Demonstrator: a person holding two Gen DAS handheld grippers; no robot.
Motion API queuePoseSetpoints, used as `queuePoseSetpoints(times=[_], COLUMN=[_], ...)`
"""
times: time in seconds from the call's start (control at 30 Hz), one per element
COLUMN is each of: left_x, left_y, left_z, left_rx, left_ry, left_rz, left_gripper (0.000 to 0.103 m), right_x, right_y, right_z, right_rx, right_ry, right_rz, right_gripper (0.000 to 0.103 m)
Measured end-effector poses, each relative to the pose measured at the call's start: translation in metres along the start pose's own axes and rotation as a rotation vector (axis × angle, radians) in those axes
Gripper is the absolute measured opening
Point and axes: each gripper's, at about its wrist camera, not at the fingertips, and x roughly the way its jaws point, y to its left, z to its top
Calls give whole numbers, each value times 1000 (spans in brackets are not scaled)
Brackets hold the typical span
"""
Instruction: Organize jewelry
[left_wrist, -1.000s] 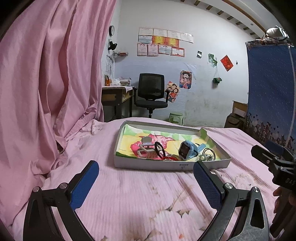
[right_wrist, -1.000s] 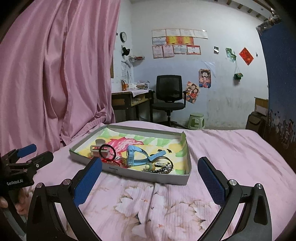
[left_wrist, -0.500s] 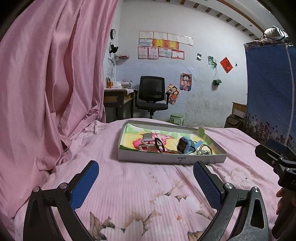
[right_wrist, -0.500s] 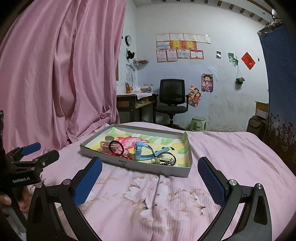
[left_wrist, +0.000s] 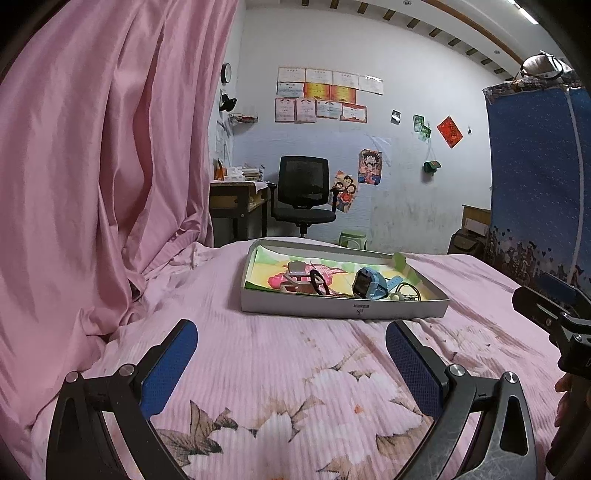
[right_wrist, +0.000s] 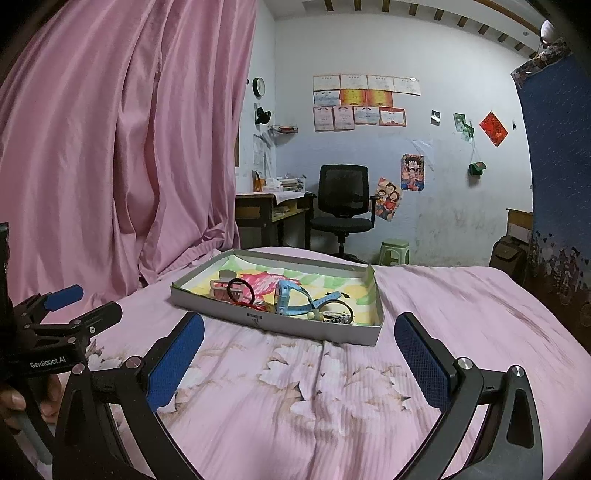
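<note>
A shallow grey cardboard tray (left_wrist: 343, 308) (right_wrist: 280, 321) with a colourful lining rests on the pink bedspread. Inside lie a blue watch (left_wrist: 367, 284) (right_wrist: 286, 297), a black hair tie (left_wrist: 318, 281) (right_wrist: 240, 290), a pink-and-grey hair clip (left_wrist: 293, 275) (right_wrist: 221, 282) and a dark beaded bracelet (left_wrist: 408, 291) (right_wrist: 338, 314). My left gripper (left_wrist: 291, 354) stands open and empty, well short of the tray's front wall. Equally wide apart, my right gripper (right_wrist: 299, 350) holds nothing, also in front of the tray. Each gripper shows at the other view's edge.
A pink curtain (left_wrist: 103, 166) hangs along the left. Beyond the bed stand a black office chair (left_wrist: 303, 195), a wooden desk (left_wrist: 236, 195) and a green stool (left_wrist: 352, 238). A blue patterned cloth (left_wrist: 535, 177) hangs at the right. A hand (right_wrist: 14, 402) grips the left tool.
Both grippers have drawn back and dropped lower, so the tray looks smaller and farther away. Both stayed open and empty throughout.
</note>
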Motion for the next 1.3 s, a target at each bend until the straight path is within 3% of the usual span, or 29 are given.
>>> queuePoseSetpoints(times=[1.3], left_x=[-33], left_y=[-5], left_z=[-29], left_rx=[-15], left_ry=[-29], left_rz=[45], left_gripper=[103], right_x=[-28], right_y=[-1], right_z=[-36], right_rx=[20], right_ry=[-7], right_rz=[-17], right_gripper=[102])
